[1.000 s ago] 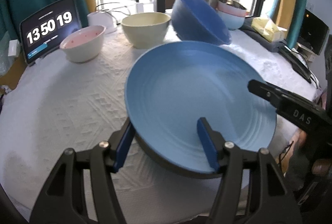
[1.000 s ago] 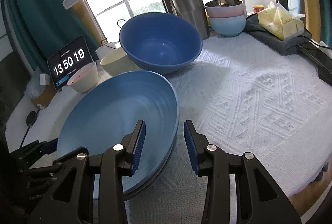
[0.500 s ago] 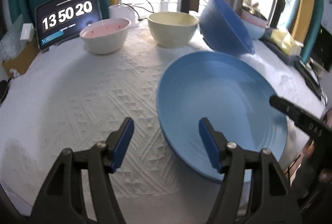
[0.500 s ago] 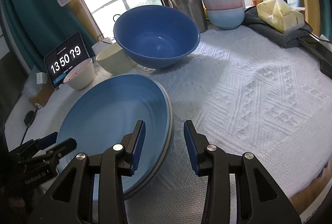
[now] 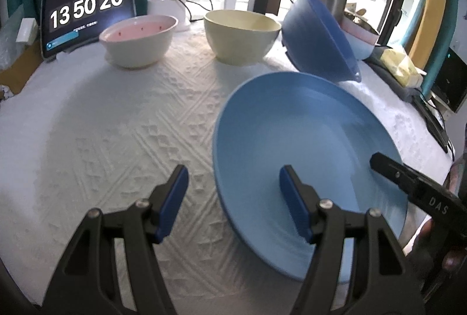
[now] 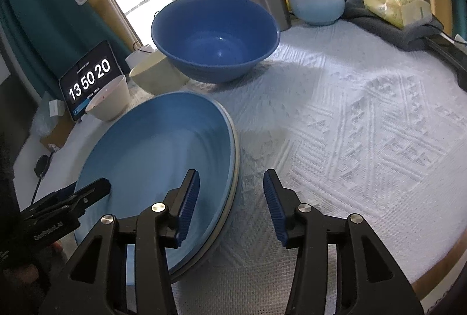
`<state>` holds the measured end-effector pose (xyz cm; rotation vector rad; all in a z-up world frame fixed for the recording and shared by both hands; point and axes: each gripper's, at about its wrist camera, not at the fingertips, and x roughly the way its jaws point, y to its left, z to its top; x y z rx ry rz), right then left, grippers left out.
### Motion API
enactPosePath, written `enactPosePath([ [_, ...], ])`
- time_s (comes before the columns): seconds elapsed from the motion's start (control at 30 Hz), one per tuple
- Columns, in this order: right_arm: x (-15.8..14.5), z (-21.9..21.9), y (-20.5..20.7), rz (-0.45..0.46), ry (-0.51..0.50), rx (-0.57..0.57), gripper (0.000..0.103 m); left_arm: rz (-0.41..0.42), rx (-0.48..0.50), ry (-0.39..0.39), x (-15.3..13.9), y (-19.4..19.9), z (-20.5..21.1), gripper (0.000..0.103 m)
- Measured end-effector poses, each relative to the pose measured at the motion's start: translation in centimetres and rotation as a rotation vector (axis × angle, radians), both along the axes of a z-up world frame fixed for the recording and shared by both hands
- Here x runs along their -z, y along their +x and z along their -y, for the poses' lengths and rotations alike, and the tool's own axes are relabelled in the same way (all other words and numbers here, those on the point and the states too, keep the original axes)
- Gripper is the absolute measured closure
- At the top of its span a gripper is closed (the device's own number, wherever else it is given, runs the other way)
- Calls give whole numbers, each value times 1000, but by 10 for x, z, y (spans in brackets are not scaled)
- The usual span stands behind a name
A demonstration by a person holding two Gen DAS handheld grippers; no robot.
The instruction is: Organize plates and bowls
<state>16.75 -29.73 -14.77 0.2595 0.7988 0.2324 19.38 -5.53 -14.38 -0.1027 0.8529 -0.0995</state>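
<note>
On the surface point(image 5: 96, 122) — blue plate point(image 5: 306, 145) stacked | both my hand-held grippers, left point(image 5: 233, 198) and right point(image 6: 230, 198), apart, straddling its rim | withdraw level — avoid nudging it.

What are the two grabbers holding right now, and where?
Nothing. The left hand-held gripper and the right hand-held gripper both stand open, each straddling the light blue plate's rim without pinching it.

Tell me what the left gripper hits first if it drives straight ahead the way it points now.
Likely the cream bowl at the far side of the table. The open left gripper straddles the near-left rim of the light blue plate, which its right finger might graze first. Depth is hard to judge.
</note>
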Motion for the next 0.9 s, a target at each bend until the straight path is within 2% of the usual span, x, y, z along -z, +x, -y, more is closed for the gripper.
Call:
enactPosePath([
  [0.33,1,-12,2,9,2,-49,53,14,50,-46,4,4,6,37],
  [0.4,1,-15,2,15,-11,-33,53,14,75,-50,4,2,11,38],
  [0.9,-2,-22,1,16,-41,9,53,14,82,-73,4,-4,5,39],
])
